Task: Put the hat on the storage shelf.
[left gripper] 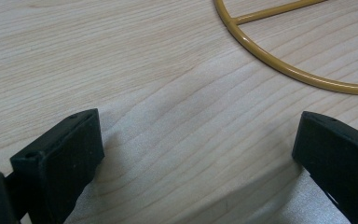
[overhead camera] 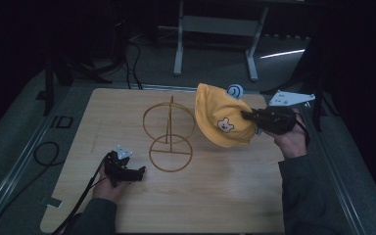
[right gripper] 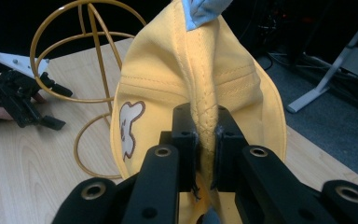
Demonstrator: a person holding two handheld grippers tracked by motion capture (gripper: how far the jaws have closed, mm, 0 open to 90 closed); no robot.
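The right gripper [overhead camera: 247, 116] pinches the brim of a yellow hat [overhead camera: 220, 120], holding it up above the table [overhead camera: 225, 196], just right of the wire stand [overhead camera: 169, 137]. The left gripper [overhead camera: 139, 172] rests low near the stand's base ring, jaws spread apart.

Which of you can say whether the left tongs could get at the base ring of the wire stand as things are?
Probably yes: the left tongs lie open on the table beside the wire stand, with bare wood between them and its base ring.

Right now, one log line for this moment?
right gripper: shut on yellow hat, lifted | left gripper: open, idle on table | wire stand: bare
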